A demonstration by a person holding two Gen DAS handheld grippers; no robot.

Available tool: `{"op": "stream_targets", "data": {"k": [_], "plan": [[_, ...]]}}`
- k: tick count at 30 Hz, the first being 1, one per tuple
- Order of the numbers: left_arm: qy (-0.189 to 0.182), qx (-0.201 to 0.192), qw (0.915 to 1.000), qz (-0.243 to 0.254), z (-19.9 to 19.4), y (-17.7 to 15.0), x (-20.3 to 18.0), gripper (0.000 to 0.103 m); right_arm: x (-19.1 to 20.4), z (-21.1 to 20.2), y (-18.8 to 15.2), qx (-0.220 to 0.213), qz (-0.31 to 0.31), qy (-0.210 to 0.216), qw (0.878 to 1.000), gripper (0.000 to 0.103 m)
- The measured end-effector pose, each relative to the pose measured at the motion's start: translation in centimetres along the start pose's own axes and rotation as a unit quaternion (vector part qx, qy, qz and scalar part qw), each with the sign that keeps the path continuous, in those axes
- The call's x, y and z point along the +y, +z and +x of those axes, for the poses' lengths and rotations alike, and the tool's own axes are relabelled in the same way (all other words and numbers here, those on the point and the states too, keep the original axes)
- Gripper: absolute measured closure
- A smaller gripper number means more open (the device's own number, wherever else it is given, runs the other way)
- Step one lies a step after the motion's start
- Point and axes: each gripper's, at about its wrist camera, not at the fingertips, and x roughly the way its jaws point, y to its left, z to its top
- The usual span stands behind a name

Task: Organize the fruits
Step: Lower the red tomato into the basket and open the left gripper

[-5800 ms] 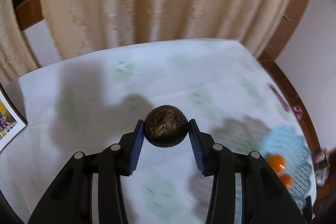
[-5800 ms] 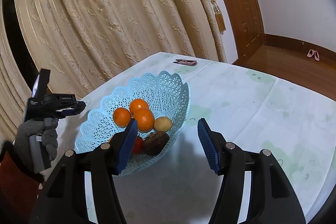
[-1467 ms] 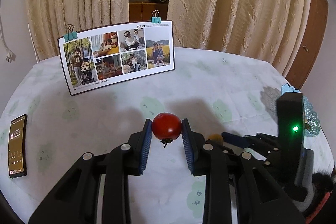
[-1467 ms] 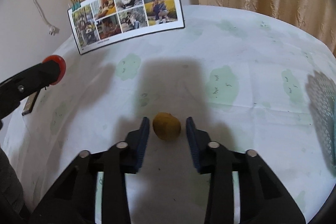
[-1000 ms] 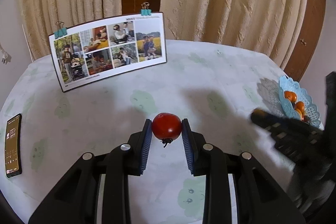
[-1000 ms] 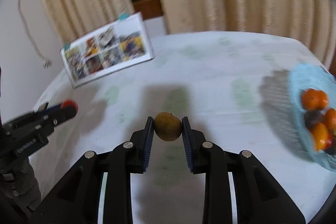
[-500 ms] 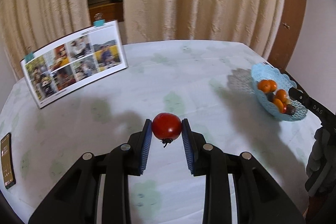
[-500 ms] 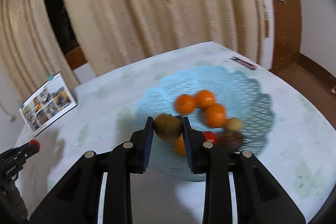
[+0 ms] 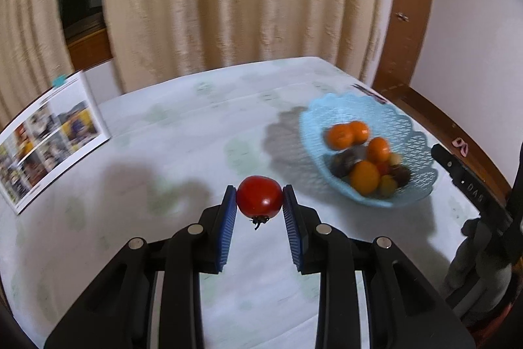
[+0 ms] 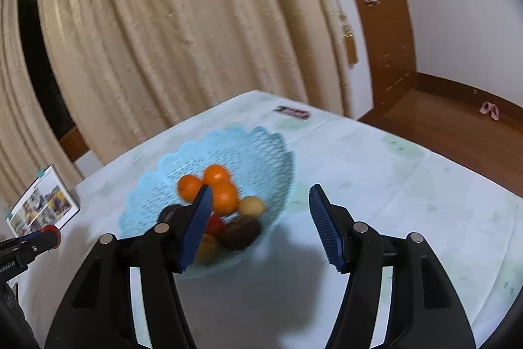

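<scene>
- Tomato (image 9: 259,197), red with its dark stem end hanging down, sits at the centre of the left wrist view, pinched between the blue pads of the left gripper (image 9: 260,201) above the counter (image 9: 163,152).
- Right of centre in the same view stands the pale blue basket (image 9: 415,136); the fruits (image 9: 364,175) inside are smeared by blur, so only orange ones and darker lumps can be told.
- At the right edge, part of the right gripper (image 9: 464,175) and a grey gloved hand (image 9: 474,254) are cut off by the frame.
- A photo board (image 9: 49,136) leans at the left edge, its pictures too blurred to read.
- In the right wrist view the right gripper (image 10: 258,208) is spread, having just been opening, with nothing between its pads.
- Its left finger (image 10: 196,226) covers part of the basket (image 10: 261,149), hiding some of the fruit behind it; oranges (image 10: 215,175), a yellowish fruit (image 10: 251,206) and a dark one (image 10: 240,233) show.
- At the lower left edge the left gripper (image 10: 49,236) pokes in, mostly cut off, the tomato (image 10: 51,231) at its tip.
- A small dark object (image 10: 292,112) lies on the counter (image 10: 392,185) beyond the basket, too blurred to identify.
</scene>
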Motion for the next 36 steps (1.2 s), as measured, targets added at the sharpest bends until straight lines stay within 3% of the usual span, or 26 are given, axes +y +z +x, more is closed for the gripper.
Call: {"op": "stream_targets", "data": {"k": [2,12,20,21,23,26,28,36], "plan": [[-0.01,0.002,0.9999,0.013,1.0,0.8,-1.7,0.074,-0.6,0.0,-0.1,-0.003,0.018,0.002,1.0,0.029],[-0.053,-0.003,0.9975,0.046,5.8,4.1,-8.2,0.074,-1.9,0.3,-0.3,-0.003,0.053,0.002,0.999,0.029],[-0.055,-0.011,0.996,0.069,7.4,5.0,-11.1,0.071,-1.9,0.3,-0.4,-0.008,0.06,0.002,0.998,0.02],[-0.052,-0.015,0.996,0.072,7.3,5.1,-11.3,0.066,-1.9,0.3,-0.3,-0.008,0.062,0.001,0.998,0.02],[-0.043,-0.029,0.996,0.073,6.9,5.2,-11.3,0.031,-2.0,0.3,-0.3,-0.007,0.064,0.001,0.998,0.018],[-0.023,-0.051,0.9953,0.079,6.4,5.0,-11.3,0.027,-2.0,0.3,-0.3,-0.008,0.065,0.001,0.998,0.016],[-0.008,-0.054,0.9949,0.084,6.2,4.9,-11.2,0.018,-2.0,0.3,-0.3,-0.009,0.065,0.0,0.998,0.015],[0.037,-0.078,0.9916,0.096,4.8,4.2,-10.6,0.014,-1.8,0.2,-0.5,-0.005,0.057,-0.002,0.998,0.008]]}}
